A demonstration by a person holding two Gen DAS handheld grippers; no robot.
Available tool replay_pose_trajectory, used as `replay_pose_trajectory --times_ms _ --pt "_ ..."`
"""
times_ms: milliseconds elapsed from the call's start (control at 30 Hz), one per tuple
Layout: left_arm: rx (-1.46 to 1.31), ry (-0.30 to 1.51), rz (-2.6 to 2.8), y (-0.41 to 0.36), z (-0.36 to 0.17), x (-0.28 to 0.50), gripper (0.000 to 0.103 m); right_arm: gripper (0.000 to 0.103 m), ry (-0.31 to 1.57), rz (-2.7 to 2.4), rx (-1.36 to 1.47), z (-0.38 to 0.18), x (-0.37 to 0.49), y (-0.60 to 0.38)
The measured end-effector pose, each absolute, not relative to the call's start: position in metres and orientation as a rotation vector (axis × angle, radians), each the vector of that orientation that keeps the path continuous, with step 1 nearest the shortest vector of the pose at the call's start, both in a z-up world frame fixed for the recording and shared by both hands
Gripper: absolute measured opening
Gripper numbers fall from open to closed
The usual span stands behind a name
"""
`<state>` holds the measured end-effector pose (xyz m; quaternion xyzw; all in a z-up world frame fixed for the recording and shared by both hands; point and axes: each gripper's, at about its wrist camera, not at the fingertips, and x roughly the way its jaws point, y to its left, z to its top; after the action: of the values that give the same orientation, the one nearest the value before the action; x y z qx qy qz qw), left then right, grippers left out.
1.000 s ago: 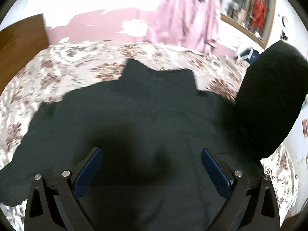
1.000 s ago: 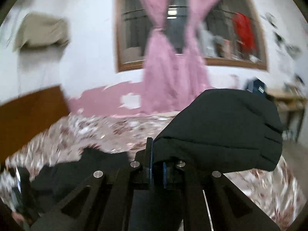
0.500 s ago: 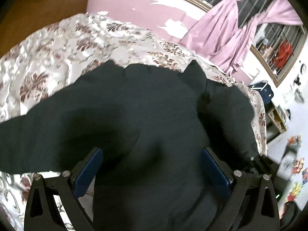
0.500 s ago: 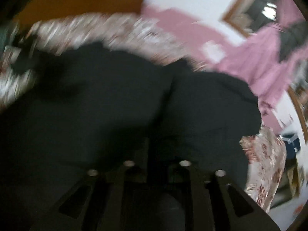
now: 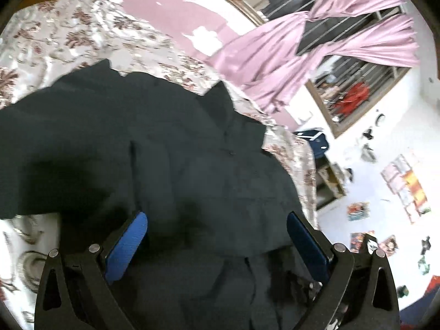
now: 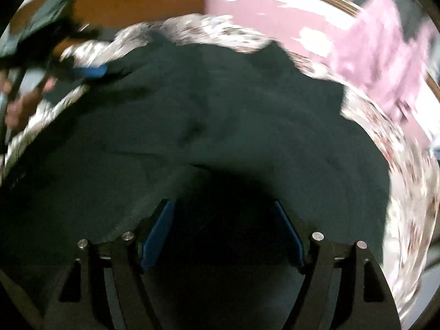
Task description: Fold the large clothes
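A large dark green garment [image 5: 178, 151] lies spread on a floral bedspread [image 5: 68, 33], with one side folded over its middle. My left gripper [image 5: 217, 225] is open just above the garment's near part, blue pads [image 5: 126, 244] wide apart. In the right wrist view the same garment [image 6: 233, 104] fills the frame. My right gripper [image 6: 224, 214] is open over it, blue pads [image 6: 156, 233] apart, nothing between them. The left gripper [image 6: 82, 68] and a hand show blurred at the upper left of the right wrist view.
The bed's right edge [image 5: 308, 170] drops toward a shelf and a blue box [image 5: 316, 140]. Pink curtains [image 5: 302, 55] hang at a window behind the bed. A wooden headboard [image 6: 132, 0] stands at the far left.
My right gripper swung down from holding a raised sleeve, laid it over the garment and opened. The left gripper stayed open and turned rightward over the garment.
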<state>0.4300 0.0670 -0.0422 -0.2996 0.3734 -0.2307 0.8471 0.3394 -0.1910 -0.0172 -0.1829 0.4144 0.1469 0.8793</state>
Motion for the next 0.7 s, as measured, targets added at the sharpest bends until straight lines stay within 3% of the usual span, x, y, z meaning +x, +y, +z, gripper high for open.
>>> replay_pose_trajectory --times_ms 167,333,367,400,433,500,533,567,700 --pt "-0.615 0.931 -0.293 0.058 -0.07 0.447 0.101 0.07 0.872 0.199 -0.213 -0.023 0.302 -0.253" --pt "-0.497 0.923 -0.17 0.045 -0.069 0.45 0.094 0.07 0.895 0.133 -0.085 -0.037 0.275 -0.297" --pt "-0.446 0.927 -0.144 0.038 -0.068 0.453 0.087 0.07 0.883 0.122 -0.085 -0.038 0.277 -0.298" --pt "-0.414 0.937 -0.133 0.034 -0.067 0.456 0.067 0.07 0.863 0.112 -0.086 -0.037 0.27 -0.299" --pt "-0.386 0.95 -0.117 0.032 -0.067 0.46 0.054 0.07 0.84 0.104 -0.086 -0.035 0.266 -0.299" --pt "-0.336 0.957 -0.1 0.025 -0.066 0.466 0.035 0.07 0.807 0.092 -0.086 -0.03 0.269 -0.29" --pt "-0.305 0.94 -0.077 0.022 -0.063 0.466 0.019 0.07 0.795 0.089 -0.082 -0.026 0.275 -0.284" --pt "-0.274 0.92 -0.055 0.023 -0.06 0.463 0.012 0.07 0.787 0.086 -0.076 -0.021 0.289 -0.281" --pt "-0.207 0.859 -0.012 0.021 -0.049 0.461 0.01 0.07 0.77 0.091 -0.039 -0.015 0.346 -0.264"
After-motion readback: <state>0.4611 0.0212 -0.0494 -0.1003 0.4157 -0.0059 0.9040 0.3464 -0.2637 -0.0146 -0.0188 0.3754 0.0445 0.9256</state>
